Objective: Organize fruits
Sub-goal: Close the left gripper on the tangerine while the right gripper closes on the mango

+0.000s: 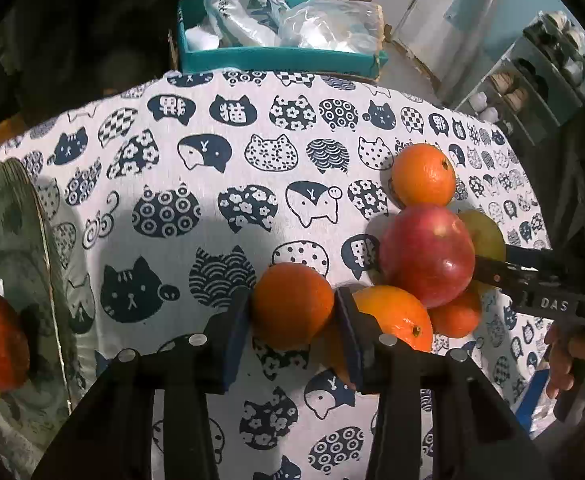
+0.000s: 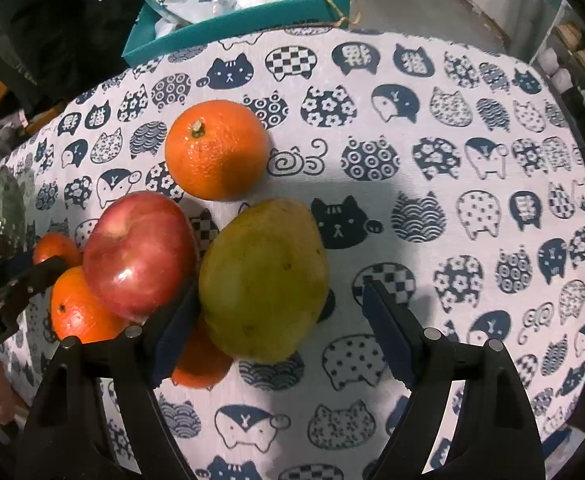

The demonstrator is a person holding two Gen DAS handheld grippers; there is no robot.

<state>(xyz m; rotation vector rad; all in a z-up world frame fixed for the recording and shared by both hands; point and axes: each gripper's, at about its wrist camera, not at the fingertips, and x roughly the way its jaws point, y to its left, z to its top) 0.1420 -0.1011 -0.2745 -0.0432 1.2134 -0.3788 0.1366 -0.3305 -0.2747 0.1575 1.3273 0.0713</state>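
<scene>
left tongs (image 1: 292,312) clench an orange (image 1: 292,304) dead ahead; right tongs (image 2: 280,320) gape, the mango (image 2: 264,280) touching their left pad, long axis upright.

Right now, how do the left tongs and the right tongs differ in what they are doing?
The left tongs are closed on an orange, which fills the gap between the pads. The right tongs are wide open around a yellow-green mango: it sits against the left pad, apart from the right pad. The orange is smaller and round; the mango is bigger and oval. Both tongs work the same fruit cluster.
</scene>
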